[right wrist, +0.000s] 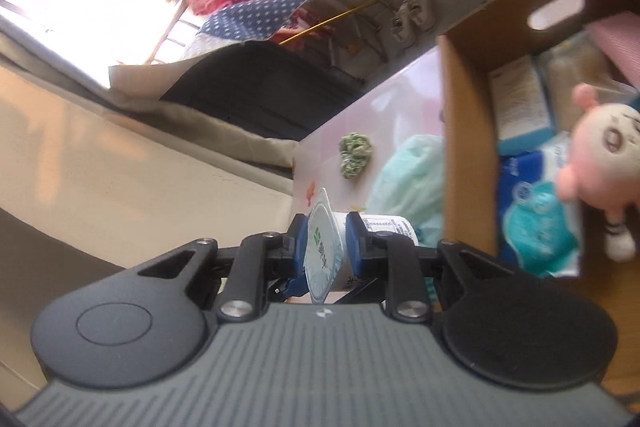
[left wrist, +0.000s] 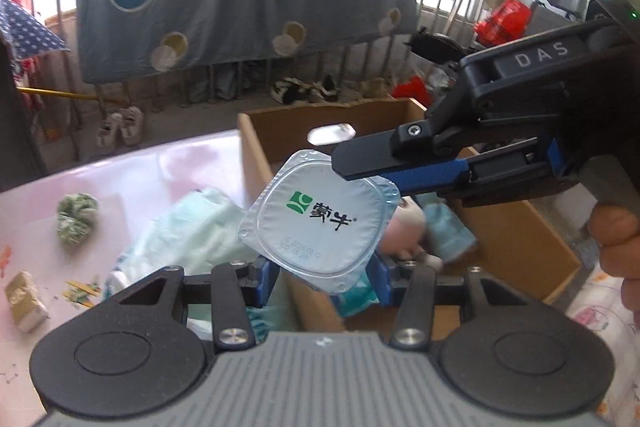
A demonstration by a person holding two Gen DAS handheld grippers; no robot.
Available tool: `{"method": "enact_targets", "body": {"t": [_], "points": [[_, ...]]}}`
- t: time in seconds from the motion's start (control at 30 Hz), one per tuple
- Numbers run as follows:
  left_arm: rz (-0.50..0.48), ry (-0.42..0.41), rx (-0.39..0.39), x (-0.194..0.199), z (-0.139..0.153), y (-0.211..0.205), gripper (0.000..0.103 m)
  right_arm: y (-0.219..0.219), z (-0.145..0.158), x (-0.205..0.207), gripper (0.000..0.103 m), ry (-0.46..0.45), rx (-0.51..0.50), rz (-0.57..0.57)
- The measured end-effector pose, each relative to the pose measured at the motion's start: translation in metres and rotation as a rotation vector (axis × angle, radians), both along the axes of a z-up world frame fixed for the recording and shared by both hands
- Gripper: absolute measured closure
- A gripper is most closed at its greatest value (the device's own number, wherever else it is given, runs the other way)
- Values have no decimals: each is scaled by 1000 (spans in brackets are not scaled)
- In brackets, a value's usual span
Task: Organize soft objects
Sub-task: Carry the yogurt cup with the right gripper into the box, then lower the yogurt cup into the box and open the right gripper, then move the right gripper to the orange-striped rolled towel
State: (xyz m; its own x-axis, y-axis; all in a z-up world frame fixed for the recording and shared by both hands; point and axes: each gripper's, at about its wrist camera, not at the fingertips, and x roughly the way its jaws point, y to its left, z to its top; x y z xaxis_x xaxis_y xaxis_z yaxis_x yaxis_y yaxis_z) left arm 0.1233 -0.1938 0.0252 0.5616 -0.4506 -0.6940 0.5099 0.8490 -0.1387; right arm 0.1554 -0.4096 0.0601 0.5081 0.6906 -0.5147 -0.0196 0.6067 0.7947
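Jaws of the left gripper (left wrist: pixel 320 273) are seen clamped on the body of a small white plastic yogurt cup (left wrist: pixel 320 219) with a pale foil lid bearing a green logo, the blue pads pressing its two sides so that the lid faces the left wrist camera. Jaws of the right gripper (right wrist: pixel 326 247) are nearly pressed together and pinch the projecting rim of that lid, one pad in front of the foil and one behind it. Such a two-handed hold is judged to steady the cup while it is carried, the body being gripped for support and the rim for control. Beyond and below both pairs of jaws, an open brown cardboard box (left wrist: pixel 520 227) is seen, in which a pink-eared plush doll (right wrist: pixel 600 147) and blue tissue packs (right wrist: pixel 536 227) already lie. Left of the box, a green fabric scrunchie (left wrist: pixel 78 219) and a crumpled mint-green cloth (right wrist: pixel 412 179) remain on the pink tabletop (left wrist: pixel 140 175), unsorted.
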Motion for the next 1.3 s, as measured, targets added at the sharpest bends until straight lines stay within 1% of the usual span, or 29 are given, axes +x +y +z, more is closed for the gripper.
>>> {"method": "enact_targets", "body": {"t": [0.1, 0.17, 0.27, 0.37, 0.43, 0.5, 0.6, 0.67, 0.73, 0.83, 0.9, 0.93, 0.97, 1.0, 1.03, 1.07, 1.1, 1.17, 1.3], "points": [[-62, 41, 42, -10, -16, -32, 54, -40, -21, -31, 83, 48, 34, -63], [-91, 72, 82, -12, -28, -49, 54, -57, -39, -42, 82, 81, 62, -93], [-111, 135, 135, -7, -47, -60, 54, -73, -70, -50, 82, 133, 103, -114], [-119, 167, 187, -2, -61, -65, 54, -82, -98, -48, 81, 188, 152, -118], [-126, 155, 199, -2, -62, -67, 54, -84, -116, -40, 81, 228, 175, -109], [-130, 137, 210, -4, -59, -66, 50, -86, -128, -35, 79, 267, 144, -108], [-133, 117, 213, -4, -53, -66, 48, -89, -144, -31, 79, 313, 119, -104], [-132, 109, 208, -3, -50, -63, 48, -88, -147, -31, 78, 323, 72, -105], [-123, 100, 199, -4, -47, -59, 48, -87, -145, -31, 78, 314, 4, -110], [-111, 87, 175, -8, -39, -48, 47, -85, -143, -31, 78, 298, -12, -116], [-116, 75, 140, -11, -34, -39, 47, -81, -140, -30, 78, 285, -51, -115], [-98, 56, 140, -12, -32, -34, 41, -79, -139, -28, 78, 281, -66, -115], [-78, 34, 143, -14, -30, -29, 39, -76, -139, -27, 78, 277, -85, -109], [-62, 15, 143, -15, -29, -25, 39, -72, -140, -26, 78, 273, -102, -103], [-52, 9, 138, -16, -28, -20, 39, -67, -140, -25, 82, 273, -113, -103], [-40, 12, 124, -17, -25, -12, 39, -64, -142, -25, 86, 277, -115, -93], [-30, 16, 111, -17, -24, -6, 39, -63, -144, -27, 87, 284, -113, -80], [3, 10, 93, -18, -20, 10, 39, -53, -146, -27, 87, 278, -121, -66], [60, 5, 75, -20, -20, 37, 39, -40, -152, -31, 88, 302, -89, -28]]}}
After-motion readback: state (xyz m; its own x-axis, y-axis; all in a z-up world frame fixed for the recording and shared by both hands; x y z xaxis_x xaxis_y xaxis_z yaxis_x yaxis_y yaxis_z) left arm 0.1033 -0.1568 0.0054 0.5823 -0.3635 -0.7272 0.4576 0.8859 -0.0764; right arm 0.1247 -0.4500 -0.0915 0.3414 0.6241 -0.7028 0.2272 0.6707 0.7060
